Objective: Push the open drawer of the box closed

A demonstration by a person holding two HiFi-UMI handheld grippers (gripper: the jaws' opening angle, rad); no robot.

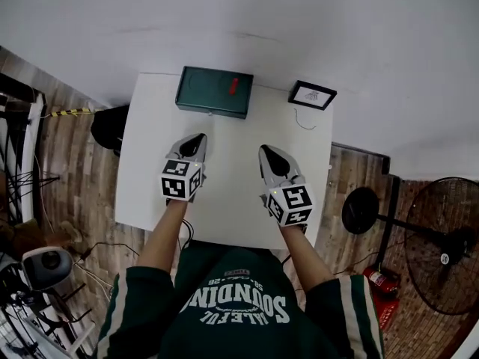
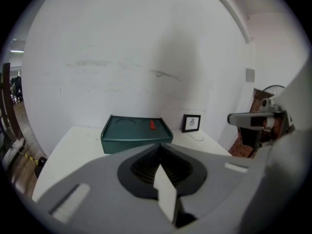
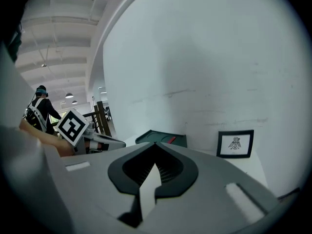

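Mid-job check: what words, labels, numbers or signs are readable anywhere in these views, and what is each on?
"SOUNDING", roughly: big white print on the person's green shirt, seen inverted; the smaller lines beside it are too blurred to read.
Cubes on the left tool and right tool: square codes only, no letters.
On the framed picture: a drawing, no legible words.
On the green box: no label seen.

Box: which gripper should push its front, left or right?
Left, probably. The left gripper points nearly straight at the box; the right gripper sits off past its right end. Both are shut, holding nothing.
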